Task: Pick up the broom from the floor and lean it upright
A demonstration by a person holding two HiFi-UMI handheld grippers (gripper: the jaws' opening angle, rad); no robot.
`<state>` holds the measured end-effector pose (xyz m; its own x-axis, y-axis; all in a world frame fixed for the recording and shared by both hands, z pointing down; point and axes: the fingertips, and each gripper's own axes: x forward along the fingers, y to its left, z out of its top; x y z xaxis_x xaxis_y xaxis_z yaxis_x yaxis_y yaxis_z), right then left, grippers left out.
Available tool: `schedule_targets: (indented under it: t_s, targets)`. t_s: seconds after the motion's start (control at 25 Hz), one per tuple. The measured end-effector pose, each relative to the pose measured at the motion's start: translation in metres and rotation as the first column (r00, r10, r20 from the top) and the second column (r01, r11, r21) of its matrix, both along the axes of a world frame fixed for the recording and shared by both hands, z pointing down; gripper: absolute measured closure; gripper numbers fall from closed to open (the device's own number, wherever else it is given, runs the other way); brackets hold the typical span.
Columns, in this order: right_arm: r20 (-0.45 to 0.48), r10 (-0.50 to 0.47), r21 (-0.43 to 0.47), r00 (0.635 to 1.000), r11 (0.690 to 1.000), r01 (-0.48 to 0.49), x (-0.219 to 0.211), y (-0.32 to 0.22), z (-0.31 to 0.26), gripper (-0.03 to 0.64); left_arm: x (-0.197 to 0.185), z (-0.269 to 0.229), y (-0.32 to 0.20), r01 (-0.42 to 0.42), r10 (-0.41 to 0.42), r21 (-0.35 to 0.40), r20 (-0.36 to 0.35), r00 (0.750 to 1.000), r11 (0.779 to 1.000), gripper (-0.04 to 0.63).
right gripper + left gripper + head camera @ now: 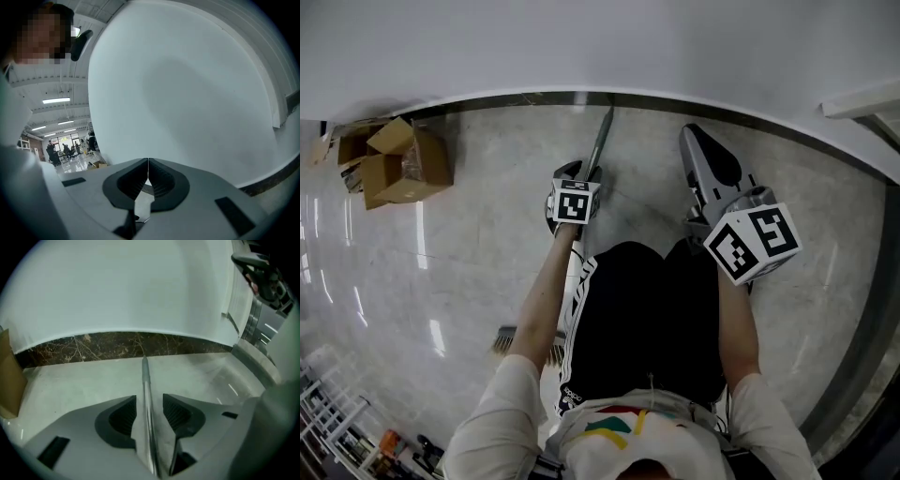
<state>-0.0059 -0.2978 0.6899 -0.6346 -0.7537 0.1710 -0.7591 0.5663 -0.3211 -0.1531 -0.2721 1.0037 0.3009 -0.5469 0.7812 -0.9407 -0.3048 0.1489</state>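
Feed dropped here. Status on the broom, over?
Left tool open, broom handle between jaws, ungripped. Right tool shut, empty. Cardboard boxes off left, away from broom.

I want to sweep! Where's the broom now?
In the head view the broom lies on the floor near the middle, its handle between the open jaws of the left gripper, tip toward the dark strip under the wall.

Cool, even indoor light. The polished floor [469, 281] carries white streaks of glare well out from the white wall [581, 47]. Ceiling strip lamps [56, 100] glow beside that wall in the right gripper view. Every view bows at its edges. Both gripper views have black corners and a soft foreground.
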Motion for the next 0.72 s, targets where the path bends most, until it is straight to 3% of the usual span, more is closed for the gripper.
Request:
schedule_targets:
  t_s: [0.36,0.44,0.72]
  targets:
    - [0.020,0.013,-0.007,1.000,1.000,-0.013,0.009,-0.002,0.000,0.604,-0.004,0.040,0.003,-0.024,0.035,-0.090,0.127,0.991,0.996,0.389]
    - [0.026,0.023,-0.012,0.999,1.000,-0.022,0.012,-0.003,0.002,0.604,-0.002,0.041,0.002,-0.010,0.021,-0.080,0.129,0.991,0.997,0.453]
    - [0.010,0.053,-0.022,0.999,0.998,-0.053,0.021,0.000,0.005,0.604,-0.001,0.038,0.004,0.033,-0.026,-0.058,0.119,0.993,0.998,0.466]
